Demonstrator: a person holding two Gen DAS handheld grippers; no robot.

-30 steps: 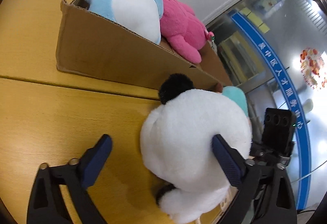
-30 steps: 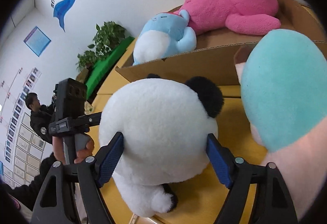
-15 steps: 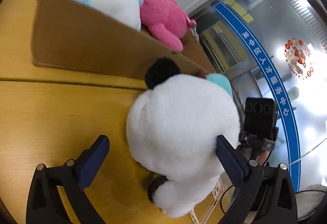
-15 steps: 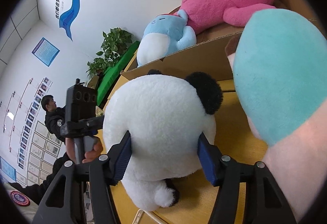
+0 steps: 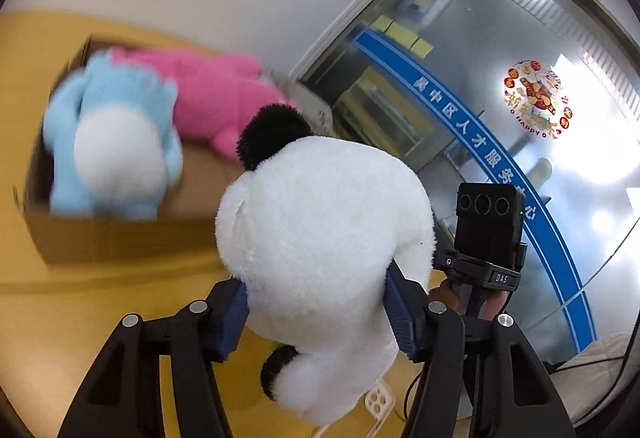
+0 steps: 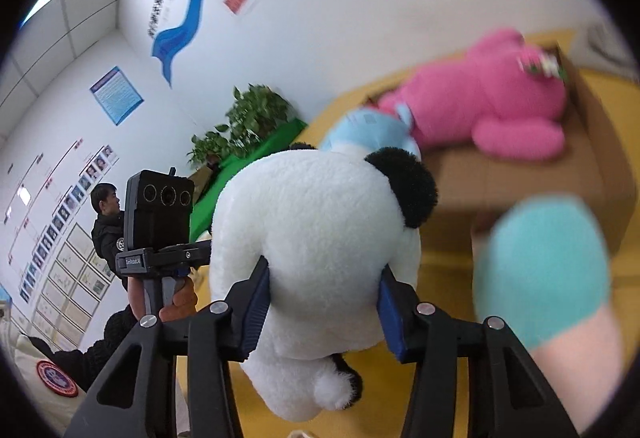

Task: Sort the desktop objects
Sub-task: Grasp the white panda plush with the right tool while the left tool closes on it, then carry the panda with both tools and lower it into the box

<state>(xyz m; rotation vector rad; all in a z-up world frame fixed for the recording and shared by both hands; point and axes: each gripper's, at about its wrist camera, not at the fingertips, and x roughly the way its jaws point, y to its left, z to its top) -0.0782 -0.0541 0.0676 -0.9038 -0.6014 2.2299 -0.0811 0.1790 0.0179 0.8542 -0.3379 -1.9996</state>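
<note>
A white plush panda (image 5: 320,238) with black ears is squeezed from both sides. My left gripper (image 5: 316,312) is shut on its body, and my right gripper (image 6: 324,308) is shut on it too (image 6: 320,238). The panda hangs above the yellow table (image 5: 80,318). Behind it stands an open cardboard box (image 5: 120,242) holding a light blue plush (image 5: 112,146) and a pink plush (image 5: 216,106). The box (image 6: 520,174) and the pink plush (image 6: 492,110) also show in the right wrist view.
A teal and pink plush (image 6: 548,278) stands on the table at the right, near the box. A white phone-like object (image 5: 378,402) lies under the panda. A glass wall (image 5: 500,118) lies beyond the table edge. A person (image 6: 106,214) stands far off.
Both grippers closed on the panda and lifted it off the table. The view rose, so the inside of the box now shows.
</note>
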